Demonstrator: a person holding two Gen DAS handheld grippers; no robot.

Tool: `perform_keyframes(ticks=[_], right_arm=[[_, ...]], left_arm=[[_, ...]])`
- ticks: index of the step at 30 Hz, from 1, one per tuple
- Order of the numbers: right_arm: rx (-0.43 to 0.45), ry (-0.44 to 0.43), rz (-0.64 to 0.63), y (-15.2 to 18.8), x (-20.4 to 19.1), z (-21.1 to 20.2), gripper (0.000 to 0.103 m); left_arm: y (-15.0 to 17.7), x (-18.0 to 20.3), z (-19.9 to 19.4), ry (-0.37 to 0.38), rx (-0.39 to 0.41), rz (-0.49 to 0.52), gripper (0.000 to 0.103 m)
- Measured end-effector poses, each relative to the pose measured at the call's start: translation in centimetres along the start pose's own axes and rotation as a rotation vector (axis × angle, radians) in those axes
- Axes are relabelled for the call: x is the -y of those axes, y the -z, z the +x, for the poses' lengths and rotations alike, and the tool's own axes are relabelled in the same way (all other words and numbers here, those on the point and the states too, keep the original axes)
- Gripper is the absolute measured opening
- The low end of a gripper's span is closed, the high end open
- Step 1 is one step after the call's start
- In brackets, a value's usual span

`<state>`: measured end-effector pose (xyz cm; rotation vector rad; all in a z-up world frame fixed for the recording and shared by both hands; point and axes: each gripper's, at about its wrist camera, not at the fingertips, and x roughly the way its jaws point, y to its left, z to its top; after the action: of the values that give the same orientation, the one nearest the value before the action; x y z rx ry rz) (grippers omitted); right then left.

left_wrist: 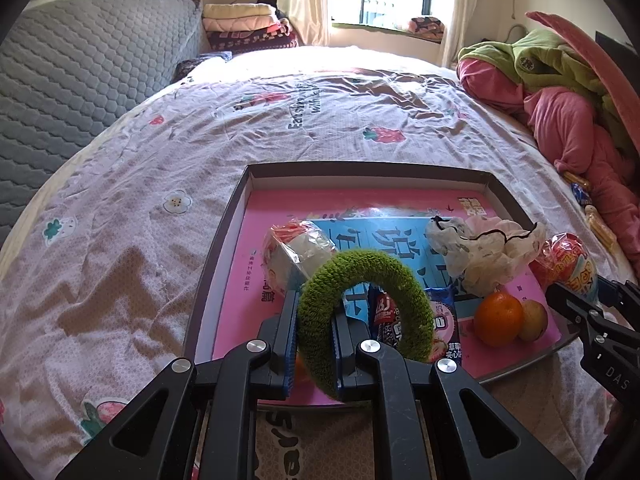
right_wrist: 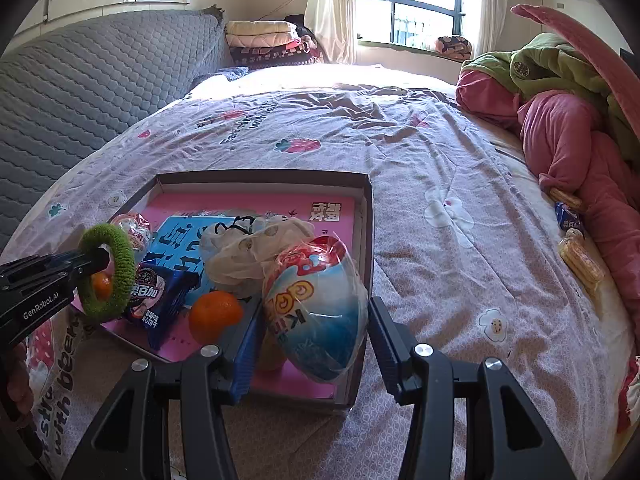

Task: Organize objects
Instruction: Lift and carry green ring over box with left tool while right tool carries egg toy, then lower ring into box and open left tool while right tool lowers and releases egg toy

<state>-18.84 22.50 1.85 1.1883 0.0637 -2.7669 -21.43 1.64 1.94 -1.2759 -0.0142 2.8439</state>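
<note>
A shallow dark box (left_wrist: 360, 169) with a pink book as its floor lies on the bed. My left gripper (left_wrist: 316, 312) is shut on a fuzzy green ring (left_wrist: 404, 280), held upright over the box's near left part. The right wrist view shows that ring (right_wrist: 120, 248) at the left gripper (right_wrist: 94, 260). My right gripper (right_wrist: 316, 312) is shut on an egg-shaped toy (right_wrist: 320, 308) in clear wrap, over the box's (right_wrist: 260, 176) near right corner. In the box lie an orange (right_wrist: 216, 316), a blue snack packet (right_wrist: 160, 292), a white plastic bag (right_wrist: 248, 252) and a wrapped packet (left_wrist: 296, 252).
A yellowish fruit (left_wrist: 534, 320) sits beside the orange (left_wrist: 498, 318). Loose snack packets (right_wrist: 580, 260) lie on the bedsheet at the right, against a heap of pink and green clothing (right_wrist: 560, 132). A grey quilted panel (right_wrist: 80, 92) stands along the left. Flowered bedsheet (right_wrist: 440, 160) spreads beyond the box.
</note>
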Motion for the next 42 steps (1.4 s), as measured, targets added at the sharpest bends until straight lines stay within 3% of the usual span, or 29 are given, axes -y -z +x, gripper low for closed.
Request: perform_keyframes(ticks=[42], right_arm=[[-0.015,-0.023,0.057,0.0,-0.2,1.7,0.052]], left_arm=[[0.0,0.3,1.6,0.003,-0.036,-0.012,0.015]])
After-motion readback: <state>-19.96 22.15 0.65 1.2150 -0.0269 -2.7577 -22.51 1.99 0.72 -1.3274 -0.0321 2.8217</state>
